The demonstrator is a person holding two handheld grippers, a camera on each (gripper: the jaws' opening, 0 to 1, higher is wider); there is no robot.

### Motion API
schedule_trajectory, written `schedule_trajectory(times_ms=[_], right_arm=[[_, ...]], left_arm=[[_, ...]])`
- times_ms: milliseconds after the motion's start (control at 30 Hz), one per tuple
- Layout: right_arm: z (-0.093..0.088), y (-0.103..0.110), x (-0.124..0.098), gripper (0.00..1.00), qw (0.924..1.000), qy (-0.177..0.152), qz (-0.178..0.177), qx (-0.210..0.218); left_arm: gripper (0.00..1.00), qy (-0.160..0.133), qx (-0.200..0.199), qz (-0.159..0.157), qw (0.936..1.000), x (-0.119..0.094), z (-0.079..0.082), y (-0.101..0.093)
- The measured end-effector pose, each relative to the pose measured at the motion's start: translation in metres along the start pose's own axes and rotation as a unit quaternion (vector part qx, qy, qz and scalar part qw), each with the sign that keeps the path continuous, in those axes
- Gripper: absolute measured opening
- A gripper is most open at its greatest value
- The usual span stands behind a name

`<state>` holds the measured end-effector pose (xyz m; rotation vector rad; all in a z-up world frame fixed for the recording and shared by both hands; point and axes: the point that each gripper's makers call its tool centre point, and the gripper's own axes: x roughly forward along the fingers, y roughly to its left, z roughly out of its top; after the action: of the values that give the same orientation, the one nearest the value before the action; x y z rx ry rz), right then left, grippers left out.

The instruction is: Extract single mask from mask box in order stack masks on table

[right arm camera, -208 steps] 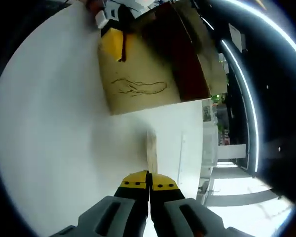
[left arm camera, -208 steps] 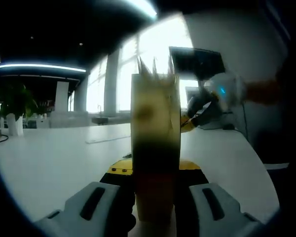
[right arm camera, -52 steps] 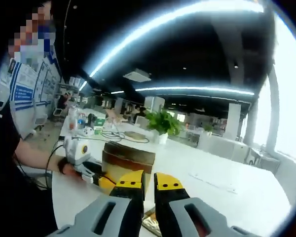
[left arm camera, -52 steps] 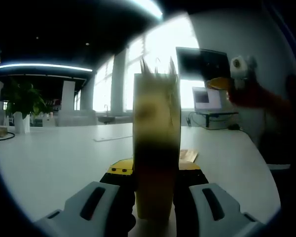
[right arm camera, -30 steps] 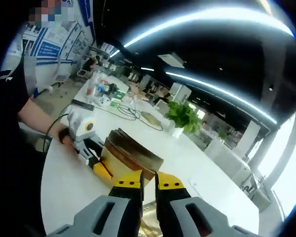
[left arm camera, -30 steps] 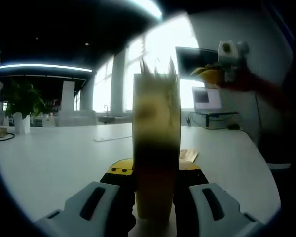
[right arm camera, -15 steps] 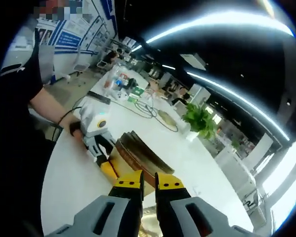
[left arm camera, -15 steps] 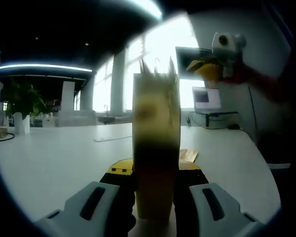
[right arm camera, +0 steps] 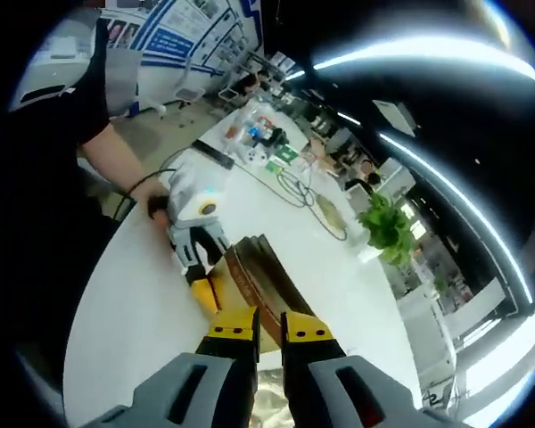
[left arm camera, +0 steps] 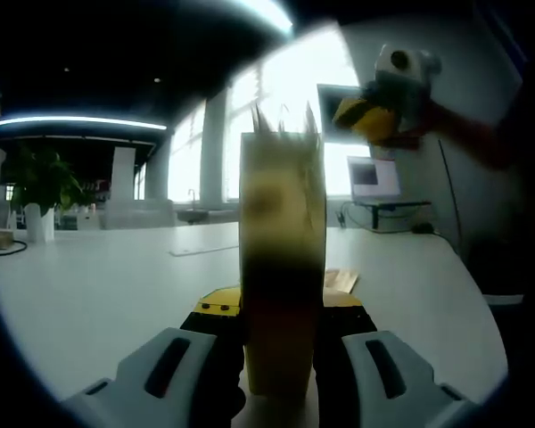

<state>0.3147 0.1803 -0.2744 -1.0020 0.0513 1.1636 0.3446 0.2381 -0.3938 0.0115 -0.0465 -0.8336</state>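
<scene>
A tan cardboard mask box (left arm camera: 281, 267) stands on the white table (left arm camera: 89, 285), and my left gripper (left arm camera: 281, 303) is shut on its sides. A pale mask (left arm camera: 341, 279) lies flat on the table just right of the box. My right gripper (left arm camera: 367, 114) hangs in the air up and to the right. In the right gripper view I look down on the box (right arm camera: 259, 281), with the left gripper (right arm camera: 201, 267) clamped on it. The right gripper (right arm camera: 269, 326) has a narrow gap between its yellow tips and holds nothing. A pale patch, probably the mask (right arm camera: 272, 392), lies low between its jaws.
A person's arm (right arm camera: 116, 160) holds the left gripper at the table's edge. A potted plant (left arm camera: 36, 178) stands at the far left, with a monitor (left arm camera: 370, 174) behind the box. Cables and small items (right arm camera: 267, 138) lie on a table farther away.
My right gripper has lifted higher above the table and its view now looks more steeply down on the box. The left gripper and box have not moved.
</scene>
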Motion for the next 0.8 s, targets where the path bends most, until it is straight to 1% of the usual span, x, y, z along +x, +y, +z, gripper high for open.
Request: schedule_trajectory(times_ms=[67, 167, 333, 400, 433, 500, 633, 733, 767, 800], right_arm=[[-0.002, 0.001, 0.001, 0.06, 0.9997, 0.014, 0.008, -0.017], [0.003, 0.001, 0.003, 0.06, 0.9996, 0.012, 0.016, -0.02], [0.012, 0.003, 0.01, 0.06, 0.9985, 0.012, 0.033, -0.043], [0.012, 0.004, 0.013, 0.06, 0.9972, 0.022, 0.048, -0.054], [0.012, 0.002, 0.014, 0.06, 0.9962, 0.029, 0.051, -0.064], [0.014, 0.001, 0.014, 0.06, 0.9951, 0.035, 0.058, -0.073], [0.02, 0.001, 0.015, 0.05, 0.9934, 0.035, 0.071, -0.083], [0.022, 0.007, 0.02, 0.05, 0.9902, 0.042, 0.089, -0.1], [0.02, 0.01, 0.021, 0.05, 0.987, 0.051, 0.103, -0.112], [0.017, 0.01, 0.023, 0.05, 0.9845, 0.063, 0.107, -0.124]], left_arm=[[0.2, 0.0, 0.0, 0.0, 1.0, 0.0, -0.001, 0.003], [0.2, 0.0, 0.0, -0.001, 1.0, 0.0, -0.001, 0.004], [0.2, 0.0, 0.0, 0.0, 1.0, 0.0, -0.001, 0.004], [0.2, 0.0, 0.0, 0.0, 1.0, 0.0, -0.001, 0.003], [0.2, 0.0, 0.0, 0.0, 1.0, 0.0, -0.001, 0.002], [0.2, 0.0, 0.0, 0.0, 1.0, 0.0, 0.0, 0.001], [0.2, 0.0, 0.0, 0.0, 1.0, 0.0, -0.001, 0.003], [0.2, 0.0, 0.0, 0.0, 1.0, 0.0, -0.001, 0.003], [0.2, 0.0, 0.001, 0.0, 1.0, 0.0, -0.001, 0.003], [0.2, 0.001, 0.002, 0.0, 1.0, 0.0, -0.001, 0.002]])
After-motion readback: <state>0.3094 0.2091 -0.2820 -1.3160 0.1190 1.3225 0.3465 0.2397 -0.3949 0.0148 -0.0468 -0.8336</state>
